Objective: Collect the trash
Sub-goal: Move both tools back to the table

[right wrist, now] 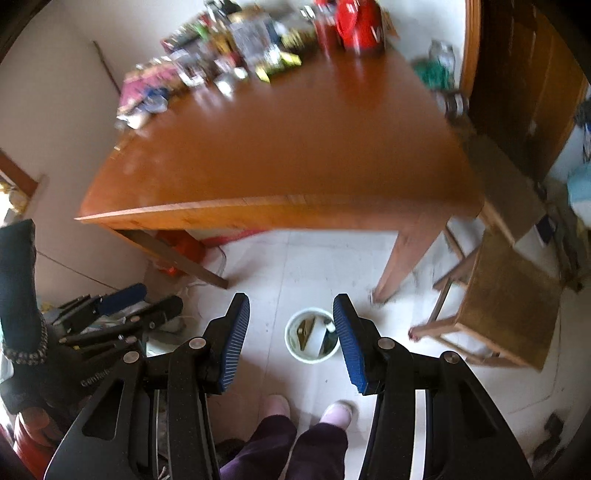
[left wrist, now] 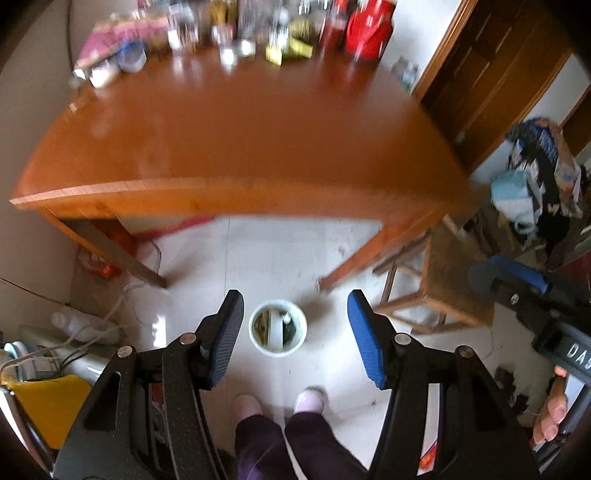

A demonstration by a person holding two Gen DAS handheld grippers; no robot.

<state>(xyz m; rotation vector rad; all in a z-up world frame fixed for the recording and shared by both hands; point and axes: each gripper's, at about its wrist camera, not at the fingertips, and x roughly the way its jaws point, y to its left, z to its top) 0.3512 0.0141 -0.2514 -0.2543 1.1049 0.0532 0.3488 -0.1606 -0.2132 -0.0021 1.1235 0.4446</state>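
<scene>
A small white trash bin [left wrist: 277, 333] stands on the tiled floor in front of the table, with scraps inside; it also shows in the right wrist view [right wrist: 312, 336]. My left gripper [left wrist: 295, 339] is open and empty, held high above the bin, which shows between its blue pads. My right gripper [right wrist: 291, 341] is open and empty, also high above the floor, with the bin just left of its right finger. The right gripper shows at the right edge of the left wrist view [left wrist: 517, 284]; the left gripper shows at the left of the right wrist view [right wrist: 122, 314].
A glossy wooden table [left wrist: 240, 147] carries blurred bottles, jars and packets along its far edge [left wrist: 240, 33]. A wooden stool [right wrist: 506, 299] stands to the right. Cables and clutter lie at the left wall [left wrist: 74, 332]. My feet [left wrist: 280, 402] stand behind the bin.
</scene>
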